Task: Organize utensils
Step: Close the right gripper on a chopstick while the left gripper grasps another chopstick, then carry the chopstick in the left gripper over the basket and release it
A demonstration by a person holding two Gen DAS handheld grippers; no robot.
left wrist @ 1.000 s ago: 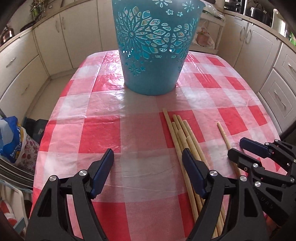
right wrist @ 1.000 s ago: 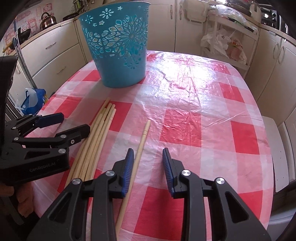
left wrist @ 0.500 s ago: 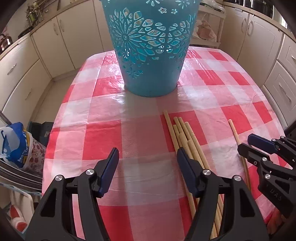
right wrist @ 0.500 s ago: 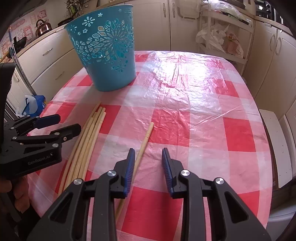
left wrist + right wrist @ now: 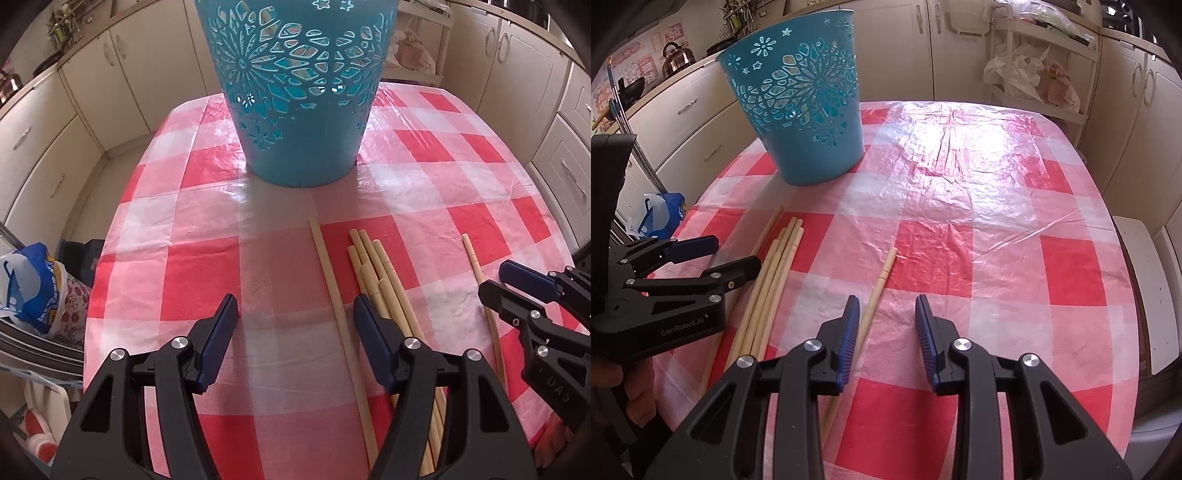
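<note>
Several long bamboo chopsticks (image 5: 384, 280) lie in a bunch on the red-checked tablecloth, also in the right wrist view (image 5: 772, 273). One chopstick (image 5: 332, 291) lies apart on the bunch's left, between my left gripper's open jaws. Another single chopstick (image 5: 875, 288) lies to the right, just left of my right gripper (image 5: 886, 317), which is open and empty; this single chopstick also shows in the left wrist view (image 5: 480, 280). My left gripper (image 5: 295, 314) is open and empty. A teal cut-out basket (image 5: 299, 92) stands upright behind the chopsticks, also in the right wrist view (image 5: 801, 110).
The table (image 5: 997, 206) is oval and covered in shiny plastic, with cream kitchen cabinets (image 5: 55, 147) around it. A blue-and-white bag (image 5: 33, 284) sits on the floor left of the table. A white stool (image 5: 1145, 288) stands at the right edge.
My left gripper has moved forward and right, so one chopstick now lies between its jaws, split from the bunch. My right gripper has drawn back slightly and opened a little wider.
</note>
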